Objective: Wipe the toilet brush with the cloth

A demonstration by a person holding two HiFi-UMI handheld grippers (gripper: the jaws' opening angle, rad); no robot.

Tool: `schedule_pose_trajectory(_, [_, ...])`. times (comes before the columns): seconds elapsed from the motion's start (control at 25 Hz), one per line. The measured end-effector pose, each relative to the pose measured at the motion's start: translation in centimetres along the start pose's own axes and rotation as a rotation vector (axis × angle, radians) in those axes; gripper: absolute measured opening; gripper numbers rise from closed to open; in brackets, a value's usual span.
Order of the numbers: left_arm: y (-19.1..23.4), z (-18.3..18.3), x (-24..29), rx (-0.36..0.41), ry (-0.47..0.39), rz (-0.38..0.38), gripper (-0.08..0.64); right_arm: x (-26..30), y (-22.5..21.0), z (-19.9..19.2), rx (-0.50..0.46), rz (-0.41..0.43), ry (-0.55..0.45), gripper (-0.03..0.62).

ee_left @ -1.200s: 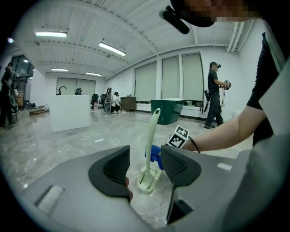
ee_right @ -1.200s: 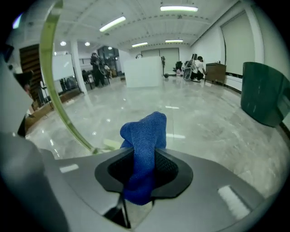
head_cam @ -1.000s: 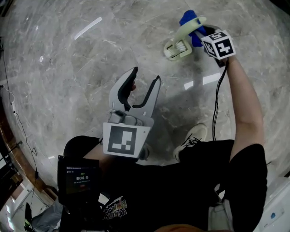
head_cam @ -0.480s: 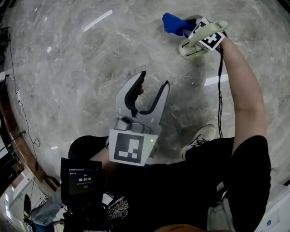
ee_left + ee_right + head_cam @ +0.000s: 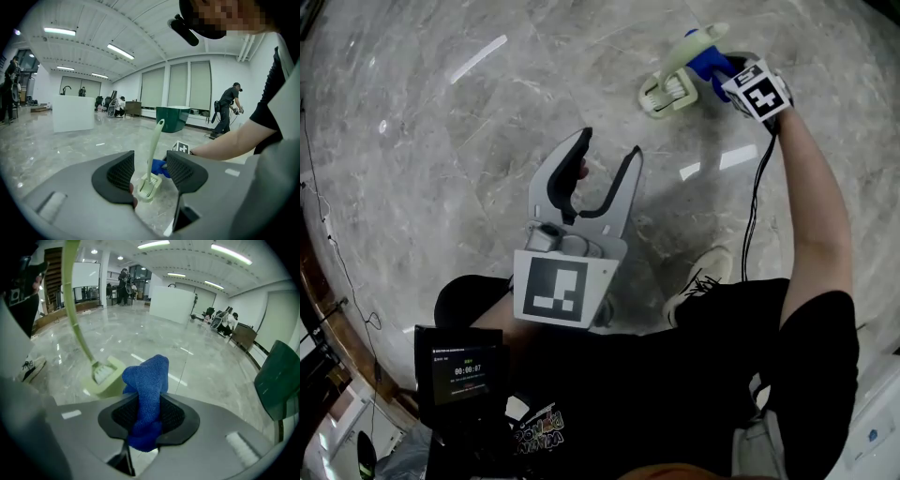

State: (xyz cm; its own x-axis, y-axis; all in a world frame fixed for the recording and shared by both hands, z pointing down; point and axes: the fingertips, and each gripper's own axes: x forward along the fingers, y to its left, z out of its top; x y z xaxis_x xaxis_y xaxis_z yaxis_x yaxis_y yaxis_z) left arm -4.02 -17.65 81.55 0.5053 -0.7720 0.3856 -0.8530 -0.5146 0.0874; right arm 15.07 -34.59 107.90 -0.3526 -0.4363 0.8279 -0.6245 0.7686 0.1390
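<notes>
A pale green toilet brush (image 5: 689, 52) stands upright in its pale green holder (image 5: 661, 94) on the marble floor. Its handle (image 5: 75, 305) rises at the left of the right gripper view, with the holder (image 5: 104, 377) below. My right gripper (image 5: 724, 73) is shut on a blue cloth (image 5: 146, 399); the cloth (image 5: 709, 64) lies against the brush handle. My left gripper (image 5: 602, 178) hangs open and empty over the floor, well short of the brush. Between its jaws, the brush (image 5: 153, 152) shows farther off.
Grey marble floor (image 5: 469, 122) surrounds the brush. The person's shoe (image 5: 698, 286) is on the floor below the right arm. A white counter (image 5: 72, 113), a green bin (image 5: 172, 118) and people stand far off in the hall.
The right gripper swung left past the brush with the cloth, then came back to the handle's right side. The left gripper stayed open and shifted little.
</notes>
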Motion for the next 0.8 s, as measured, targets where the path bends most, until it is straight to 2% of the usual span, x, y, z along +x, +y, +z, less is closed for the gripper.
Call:
schedule_pose_trajectory(0.08, [0.1,1.0,0.8,0.001,-0.007,-0.012,0.218,-0.9,1.2,-3.0,-0.027,0.037,0.084,0.112])
schedule_pose_trajectory(0.16, [0.2,1.6,1.4,0.003,-0.019,-0.014,0.218,-1.5,3.3,-6.4,-0.066,0.113,0.173,0.112])
schedule_pose_trajectory(0.28, [0.3,1.7,1.9,0.011,-0.028,0.002,0.218,-2.7,8.1,-9.9,-0.170,0.300,0.264,0.112])
schedule_pose_trajectory(0.36, [0.2,1.3,2.2,0.026,-0.023,0.010,0.218,-3.3,11.5,-10.4,-0.218,0.426,0.286,0.112])
schedule_pose_trajectory(0.44, [-0.2,1.0,2.4,0.041,-0.023,0.011,0.218,-3.2,14.1,-9.4,-0.238,0.500,0.265,0.112])
schedule_pose_trajectory(0.6, [-1.0,1.3,2.4,0.081,-0.035,0.015,0.218,-1.5,16.7,-5.1,-0.226,0.514,0.146,0.112])
schedule_pose_trajectory(0.68, [-1.2,1.5,2.3,0.100,-0.039,0.017,0.218,-0.9,17.5,-4.1,-0.182,0.518,0.110,0.112])
schedule_pose_trajectory(0.8, [-1.4,1.7,2.3,0.106,-0.041,0.018,0.218,-1.0,18.7,-4.5,-0.074,0.552,0.092,0.112])
